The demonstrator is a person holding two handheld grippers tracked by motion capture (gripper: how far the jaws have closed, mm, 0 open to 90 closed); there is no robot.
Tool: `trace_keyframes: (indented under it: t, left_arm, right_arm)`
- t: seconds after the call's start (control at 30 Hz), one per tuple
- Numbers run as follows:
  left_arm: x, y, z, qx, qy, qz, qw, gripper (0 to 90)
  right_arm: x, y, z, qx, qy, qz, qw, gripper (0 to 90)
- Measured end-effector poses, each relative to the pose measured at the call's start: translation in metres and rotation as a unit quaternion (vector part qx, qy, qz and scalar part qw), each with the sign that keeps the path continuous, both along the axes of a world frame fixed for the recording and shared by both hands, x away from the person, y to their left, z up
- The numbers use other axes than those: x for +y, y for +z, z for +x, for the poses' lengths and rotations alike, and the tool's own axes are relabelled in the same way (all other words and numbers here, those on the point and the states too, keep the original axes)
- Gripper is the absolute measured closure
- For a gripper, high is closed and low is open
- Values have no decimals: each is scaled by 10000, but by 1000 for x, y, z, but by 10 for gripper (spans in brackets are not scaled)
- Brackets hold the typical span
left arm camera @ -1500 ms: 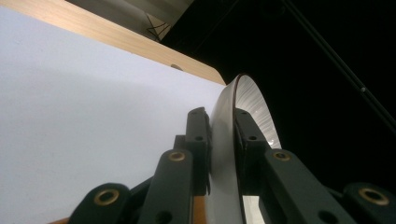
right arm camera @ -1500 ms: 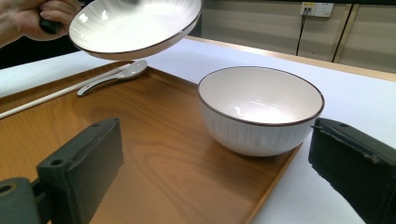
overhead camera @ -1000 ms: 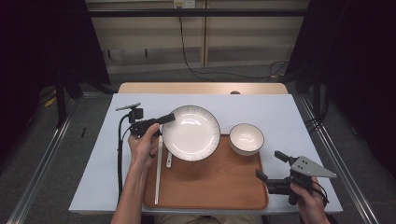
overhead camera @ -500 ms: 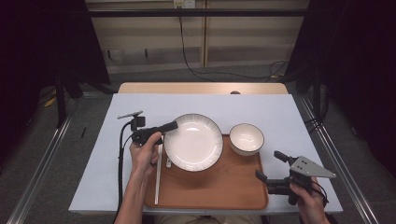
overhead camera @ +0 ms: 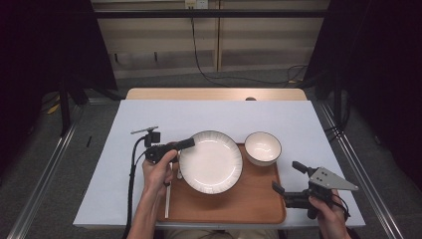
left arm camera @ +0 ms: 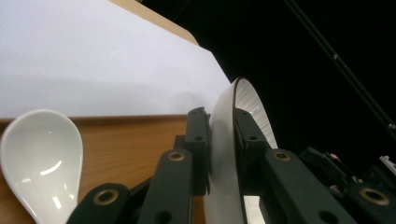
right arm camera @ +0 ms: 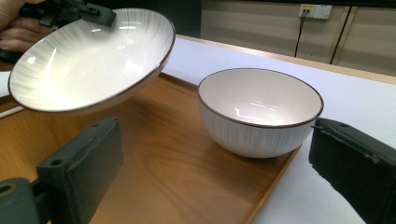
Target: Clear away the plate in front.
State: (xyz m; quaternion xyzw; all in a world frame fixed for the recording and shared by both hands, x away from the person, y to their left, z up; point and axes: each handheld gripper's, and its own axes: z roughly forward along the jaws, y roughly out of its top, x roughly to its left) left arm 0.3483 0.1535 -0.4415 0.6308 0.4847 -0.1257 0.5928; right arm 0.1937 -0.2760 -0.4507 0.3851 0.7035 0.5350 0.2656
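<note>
Hand-held gripper above white-covered table, dark room.

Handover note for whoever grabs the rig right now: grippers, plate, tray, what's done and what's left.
Left gripper: shut on the rim of the plate, held tilted and lifted above the wooden tray.
Right gripper: open, holding nothing, at the tray's right edge.
Bowl already stands on the tray's far right corner; spoon lies on the tray at left.
Left to do, probably: lower the plate flat on the tray and release.
</note>
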Motion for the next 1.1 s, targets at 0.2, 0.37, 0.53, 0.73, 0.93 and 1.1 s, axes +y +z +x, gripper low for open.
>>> trace_keyframes:
  t: [0.2,0.37,0.53,0.73,0.93,1.1]
  left_arm:
    - [-3,-7,-1,75,-144,38,9999,785]
    - [-7,-10,0,1,-255,62,9997,783]
    - [-12,-12,-2,41,-367,161,9992,785]
    - [-19,-19,-1,112,-517,350,9980,784]
    - [-24,-25,1,190,-558,447,9973,783]
    - [-24,-26,1,135,-581,593,9965,786]
  right_arm:
    - [1,0,0,14,-31,-7,10000,27]
    - [1,-1,1,22,-29,8,10000,27]
    - [1,0,0,19,-19,-1,10000,27]
    - [1,-1,1,22,-24,-17,10000,27]
    - [0,-1,1,16,-22,-19,10000,27]
    - [1,0,1,14,-13,18,10000,27]
